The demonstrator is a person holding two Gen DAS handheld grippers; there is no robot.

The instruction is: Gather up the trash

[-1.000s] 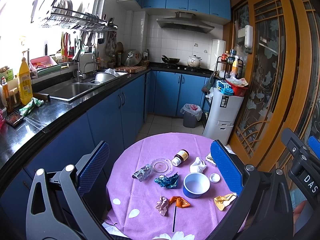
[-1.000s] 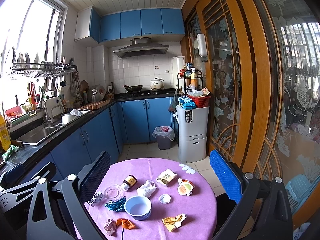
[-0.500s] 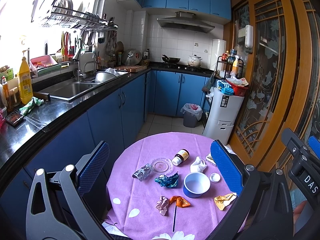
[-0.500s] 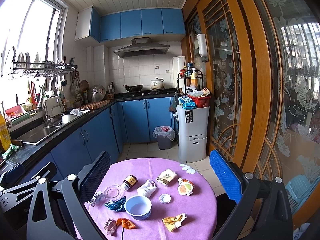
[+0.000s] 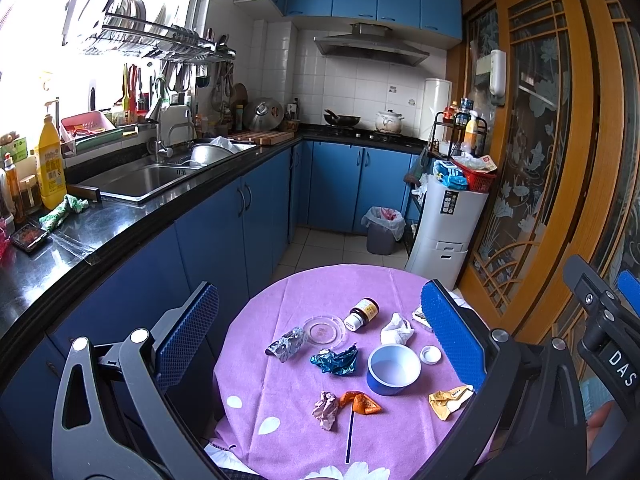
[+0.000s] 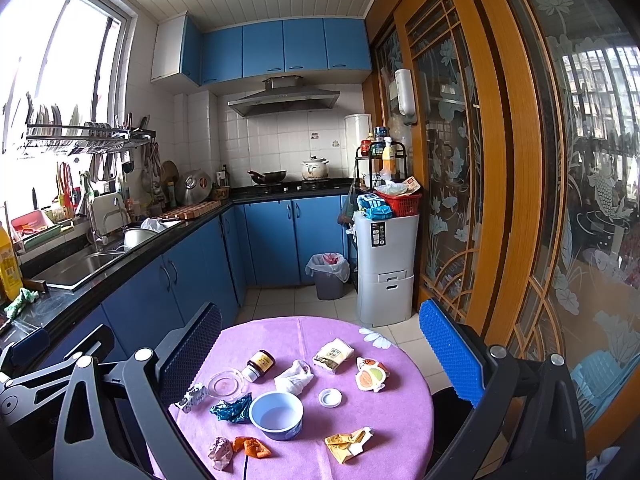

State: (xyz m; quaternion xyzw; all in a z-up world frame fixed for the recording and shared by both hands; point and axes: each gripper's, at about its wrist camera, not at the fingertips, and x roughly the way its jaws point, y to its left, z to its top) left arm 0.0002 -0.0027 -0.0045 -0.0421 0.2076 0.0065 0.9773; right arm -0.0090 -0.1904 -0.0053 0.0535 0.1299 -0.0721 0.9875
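Left gripper (image 5: 320,344) is hovering over the near side of the round table under a purple floral cloth (image 5: 304,432), jaws spread wide, gripping nothing. Right gripper (image 6: 320,356) is doing the same from further right, jaws also wide apart, nothing between the blue pads.

Trash is all sitting on the table, ahead of and below both grippers:
- crumpled silver foil wrapper (image 5: 286,345), closest to the left gripper's left finger (image 5: 187,336)
- crumpled blue foil wrapper (image 5: 335,361), centred between the left gripper's fingers, just left of the blue round bowl (image 5: 393,369)
- pinkish crumpled paper ball (image 5: 326,404) and orange crumpled wrapper (image 5: 359,402), lying side by side, nearest the camera
- yellow flattened wrapper (image 5: 448,397), right of the bowl, close to the left gripper's right finger (image 5: 454,338)
- white crumpled tissue (image 5: 396,329), beyond the bowl
- tan printed packet (image 6: 333,355) and a colourful cartoon-print packet (image 6: 372,374), on the far side, seen between the right gripper's fingers

Non-trash items are sharing the table: clear round glass dish (image 5: 324,330), small brown bottle lying on its side (image 5: 362,314), white round cap (image 5: 430,355).

Grey bin with a plastic liner (image 6: 329,276) is standing on the floor well beyond the table, straight ahead of both grippers, beside the white cabinet (image 6: 386,272).
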